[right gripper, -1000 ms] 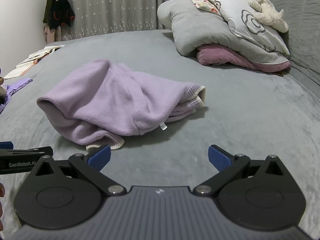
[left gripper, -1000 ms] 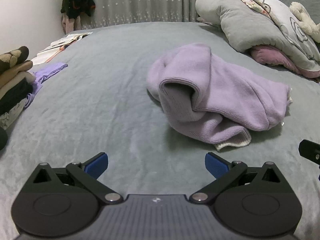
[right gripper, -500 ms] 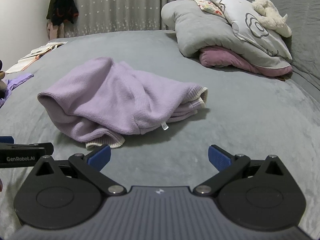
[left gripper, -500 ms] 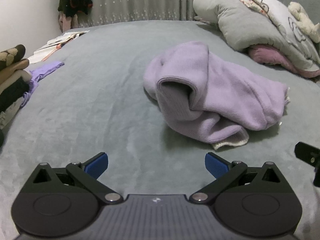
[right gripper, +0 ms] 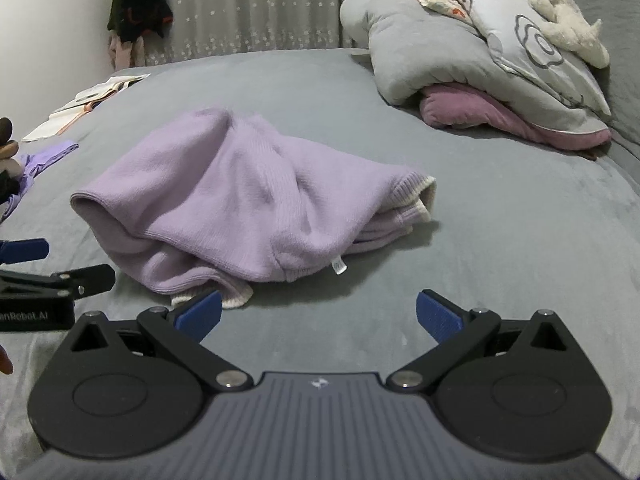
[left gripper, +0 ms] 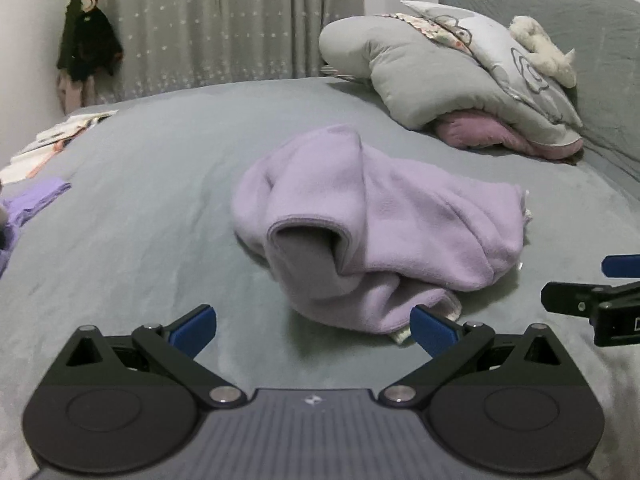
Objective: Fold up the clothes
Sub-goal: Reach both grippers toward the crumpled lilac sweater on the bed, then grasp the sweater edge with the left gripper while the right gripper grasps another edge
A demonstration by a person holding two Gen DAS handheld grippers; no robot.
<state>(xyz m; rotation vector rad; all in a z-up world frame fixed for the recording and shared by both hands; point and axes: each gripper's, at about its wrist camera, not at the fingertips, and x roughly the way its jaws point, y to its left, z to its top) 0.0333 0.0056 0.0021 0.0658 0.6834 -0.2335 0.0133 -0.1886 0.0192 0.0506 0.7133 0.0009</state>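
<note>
A crumpled lilac sweater (left gripper: 376, 220) with cream ribbed cuffs lies in a heap on the grey bed (left gripper: 152, 208). It also shows in the right wrist view (right gripper: 248, 200). My left gripper (left gripper: 314, 330) is open and empty, just short of the sweater's near cuff. My right gripper (right gripper: 318, 316) is open and empty, its left fingertip (right gripper: 200, 314) close to the same cuff. Each gripper shows at the edge of the other's view.
Grey pillows and a pink cushion (right gripper: 492, 64) with a white plush toy are piled at the back right. A lilac garment (left gripper: 32, 200) and papers (left gripper: 52, 144) lie at the left edge. Dark clothes (left gripper: 88, 48) hang by the curtain.
Both grippers have moved closer to the sweater and turned slightly right. The sweater has not moved. Both stay open.
</note>
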